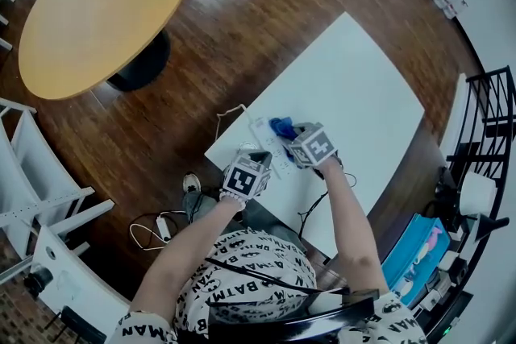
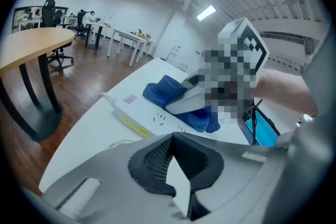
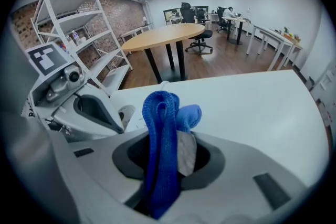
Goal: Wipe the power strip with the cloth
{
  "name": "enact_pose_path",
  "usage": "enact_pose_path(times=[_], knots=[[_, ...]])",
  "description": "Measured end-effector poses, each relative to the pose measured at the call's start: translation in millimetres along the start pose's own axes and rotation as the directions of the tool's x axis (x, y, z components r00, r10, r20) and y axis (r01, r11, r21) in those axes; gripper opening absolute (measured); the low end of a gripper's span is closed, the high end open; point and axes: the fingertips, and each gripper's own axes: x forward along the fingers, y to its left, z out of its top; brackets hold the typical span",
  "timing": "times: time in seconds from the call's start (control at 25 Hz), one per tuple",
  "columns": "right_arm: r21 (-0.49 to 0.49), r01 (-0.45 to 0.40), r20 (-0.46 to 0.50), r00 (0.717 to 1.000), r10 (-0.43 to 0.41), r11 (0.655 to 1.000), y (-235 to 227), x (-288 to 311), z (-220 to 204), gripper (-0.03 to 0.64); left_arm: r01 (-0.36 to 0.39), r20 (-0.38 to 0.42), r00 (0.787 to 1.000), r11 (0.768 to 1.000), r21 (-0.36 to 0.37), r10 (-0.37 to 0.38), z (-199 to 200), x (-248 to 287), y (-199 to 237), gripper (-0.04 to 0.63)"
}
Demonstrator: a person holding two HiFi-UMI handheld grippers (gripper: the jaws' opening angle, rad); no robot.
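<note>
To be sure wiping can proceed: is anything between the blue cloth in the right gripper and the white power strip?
Nothing visible does. The blue fabric cloth, clamped in the right gripper, lies directly on the long white plastic power strip.

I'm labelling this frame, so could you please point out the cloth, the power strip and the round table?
cloth (image 3: 160, 134): right gripper view, fold between jaws.
power strip (image 2: 142, 111): left gripper view, top face.
round table (image 1: 105, 8): head view, tabletop centre.
</note>
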Motion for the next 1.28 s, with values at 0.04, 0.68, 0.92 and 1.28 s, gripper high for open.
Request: enact_pose_path(times=[0.04, 0.68, 0.92, 1.28], knots=[[0.002, 0.001, -0.008, 1.0, -0.001, 1.0, 2.9, -2.3, -6.8, 0.127, 0.002, -0.002, 1.0, 1.0, -0.002, -0.002, -0.5, -0.6, 0.9, 0.0], [0.199, 0.034, -0.023, 0.999, -0.03, 0.979, 43.9, -46.1, -138.7, 0.127, -0.008, -0.015, 1.0, 0.999, 0.034, 0.008, 1.3, 0.3, 2.5, 0.0], [0.295, 0.081, 0.002, 0.996, -0.086, 0.952, 57.5, -47.6, -149.1, 0.127, 0.008, -0.036, 0.999, 0.999, 0.033, -0.007, -1.2, 2.7, 6.9, 0.0], [0.459, 0.15, 0.018, 0.984, -0.178, 0.876, 83.7, -39.7, -135.9, 0.127, 0.037, -0.144, 0.99, 0.985, 0.17, -0.013, -3.0, 3.5, 9.1, 0.0]])
